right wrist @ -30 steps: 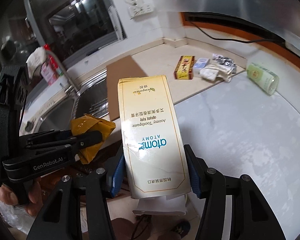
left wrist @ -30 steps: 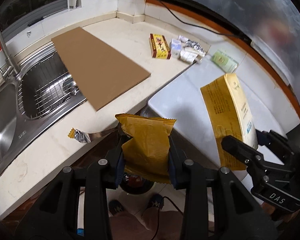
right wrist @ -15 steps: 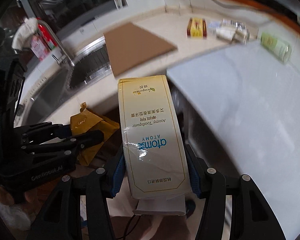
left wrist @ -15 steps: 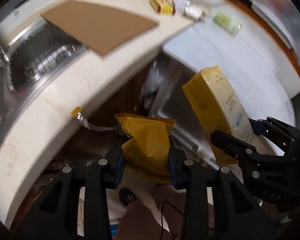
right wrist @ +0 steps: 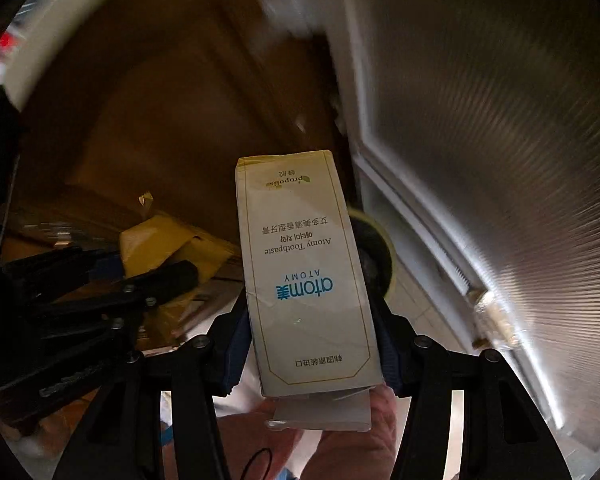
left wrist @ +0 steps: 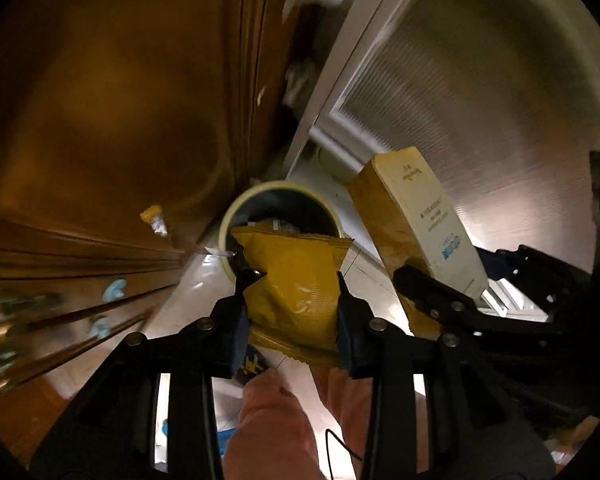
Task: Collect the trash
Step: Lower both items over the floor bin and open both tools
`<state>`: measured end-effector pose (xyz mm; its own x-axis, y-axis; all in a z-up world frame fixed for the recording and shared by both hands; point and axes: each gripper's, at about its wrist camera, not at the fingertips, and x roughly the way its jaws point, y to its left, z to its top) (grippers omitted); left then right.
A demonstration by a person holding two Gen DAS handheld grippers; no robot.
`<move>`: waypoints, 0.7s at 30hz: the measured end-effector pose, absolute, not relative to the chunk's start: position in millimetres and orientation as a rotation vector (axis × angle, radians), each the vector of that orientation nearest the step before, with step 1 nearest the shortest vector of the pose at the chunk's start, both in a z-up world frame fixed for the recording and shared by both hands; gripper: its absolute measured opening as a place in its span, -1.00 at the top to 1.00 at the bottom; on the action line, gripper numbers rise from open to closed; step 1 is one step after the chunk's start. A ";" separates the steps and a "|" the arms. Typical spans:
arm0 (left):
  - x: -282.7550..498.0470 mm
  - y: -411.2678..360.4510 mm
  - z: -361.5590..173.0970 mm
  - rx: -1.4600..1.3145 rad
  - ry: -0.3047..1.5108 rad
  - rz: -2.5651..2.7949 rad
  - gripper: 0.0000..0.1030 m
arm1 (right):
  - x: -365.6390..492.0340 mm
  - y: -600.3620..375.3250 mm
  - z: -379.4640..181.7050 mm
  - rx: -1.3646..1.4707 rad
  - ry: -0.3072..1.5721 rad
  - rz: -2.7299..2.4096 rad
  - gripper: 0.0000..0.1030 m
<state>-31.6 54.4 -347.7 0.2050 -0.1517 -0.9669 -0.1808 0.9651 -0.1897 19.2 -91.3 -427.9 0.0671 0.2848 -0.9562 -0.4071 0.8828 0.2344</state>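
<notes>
My left gripper (left wrist: 290, 300) is shut on a crumpled yellow snack wrapper (left wrist: 296, 280), whose thin torn strip (left wrist: 156, 220) trails off to the left. Below and just beyond it stands a round bin (left wrist: 276, 192) with a pale rim, trash inside. My right gripper (right wrist: 312, 344) is shut on a cream toothpaste box (right wrist: 304, 264) printed with blue "atom" lettering. That box (left wrist: 416, 220) also shows right of the wrapper in the left wrist view. Part of the bin rim (right wrist: 384, 240) peeks out behind the box in the right wrist view. Both grippers point steeply down.
Dark brown wooden cabinet fronts (left wrist: 112, 92) rise on the left. A white-framed ribbed panel (left wrist: 472, 80) stands on the right. Pale floor tiles (left wrist: 364, 272) lie around the bin. A person's pink trouser leg (left wrist: 276, 424) shows at the bottom.
Both grippers have dropped from above the countertop to down by the floor, still holding the wrapper and the box. The counter and sink have left view; the bin has come into view.
</notes>
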 end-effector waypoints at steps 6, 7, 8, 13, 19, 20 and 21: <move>-7.0 50.0 -428.2 -0.279 1.409 0.039 0.37 | 38.3 -89.4 -520.3 -0.140 1.470 0.475 -0.06; -3.2 51.0 -437.4 -0.285 1.418 0.040 0.37 | 40.6 -88.8 -532.0 -0.152 1.473 0.474 -0.06; 0.4 51.4 -448.8 -0.293 1.426 0.042 0.37 | 42.3 -88.3 -539.9 -0.162 1.476 0.475 -0.06; 14.2 51.7 -490.6 -0.311 1.442 0.018 0.37 | 49.7 -83.5 -585.6 -0.192 1.500 0.490 -0.07; 16.7 54.2 -512.1 -0.313 1.469 -0.006 0.03 | 54.1 -77.1 -614.1 -0.205 1.504 0.527 -0.08; 16.7 55.6 -513.2 -0.322 1.471 -0.006 -0.18 | 55.0 -76.2 -616.4 -0.197 1.510 0.531 -0.08; 17.1 56.4 -513.8 -0.327 1.473 -0.004 -0.39 | 56.0 -74.9 -618.1 -0.189 1.511 0.535 -0.10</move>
